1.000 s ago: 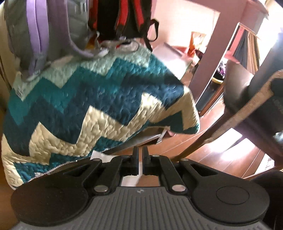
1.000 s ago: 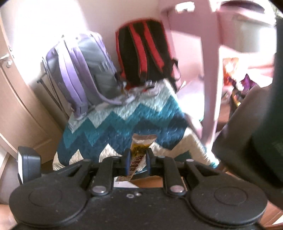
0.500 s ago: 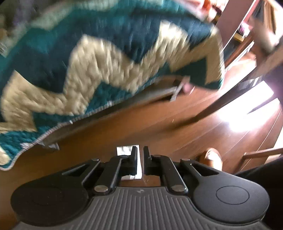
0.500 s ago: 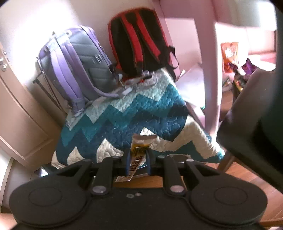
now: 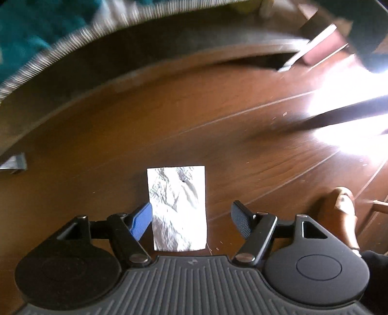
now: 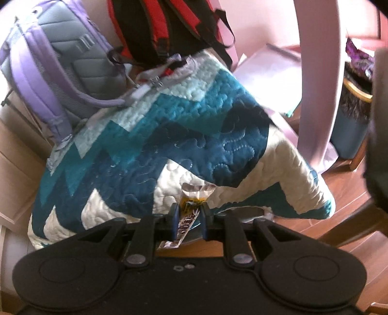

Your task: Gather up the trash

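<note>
Lying draped in teal, navy and cream zigzags: quilt (image 6: 194,135). Leaning above it, purple backpack (image 6: 55,60) and red-and-black backpack (image 6: 169,21). Stretching beneath, glaring with sunlight at right: wooden floor (image 5: 169,126).

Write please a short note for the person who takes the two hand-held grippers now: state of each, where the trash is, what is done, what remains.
Left hand-held gripper: open; its jaws have just been opening. It points down at the wood floor, with the silver foil piece lying flat between its fingers, not gripped.
Right hand-held gripper: shut on a snack wrapper, in front of the zigzag quilt.
Done: wrapper picked up.
Left: close on the foil, lift it, and bin both pieces.
</note>
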`<action>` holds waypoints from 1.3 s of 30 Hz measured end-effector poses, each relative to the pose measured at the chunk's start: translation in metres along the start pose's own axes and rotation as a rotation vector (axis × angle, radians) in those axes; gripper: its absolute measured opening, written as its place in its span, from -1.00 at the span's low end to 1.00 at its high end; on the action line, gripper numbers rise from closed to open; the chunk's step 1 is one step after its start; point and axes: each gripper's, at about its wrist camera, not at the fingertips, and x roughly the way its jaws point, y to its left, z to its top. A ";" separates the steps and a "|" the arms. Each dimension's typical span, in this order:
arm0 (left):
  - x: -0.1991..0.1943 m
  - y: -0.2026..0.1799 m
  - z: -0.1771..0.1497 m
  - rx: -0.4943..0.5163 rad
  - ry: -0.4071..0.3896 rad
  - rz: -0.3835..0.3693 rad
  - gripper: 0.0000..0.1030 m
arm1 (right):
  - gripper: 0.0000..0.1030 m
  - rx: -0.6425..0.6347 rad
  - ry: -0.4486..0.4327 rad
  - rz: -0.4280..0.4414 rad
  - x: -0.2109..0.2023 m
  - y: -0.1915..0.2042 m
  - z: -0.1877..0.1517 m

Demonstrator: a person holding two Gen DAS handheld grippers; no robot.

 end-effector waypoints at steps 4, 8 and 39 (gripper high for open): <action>0.042 0.009 0.000 -0.056 0.033 -0.019 0.38 | -0.68 -0.021 0.021 0.008 0.015 -0.001 0.002; 0.068 0.014 0.001 -0.120 0.044 -0.046 0.38 | -0.68 -0.040 0.040 0.006 0.026 0.000 0.000; 0.032 0.000 0.011 -0.064 -0.074 0.067 -0.96 | -0.68 0.042 0.104 0.026 0.037 -0.002 -0.002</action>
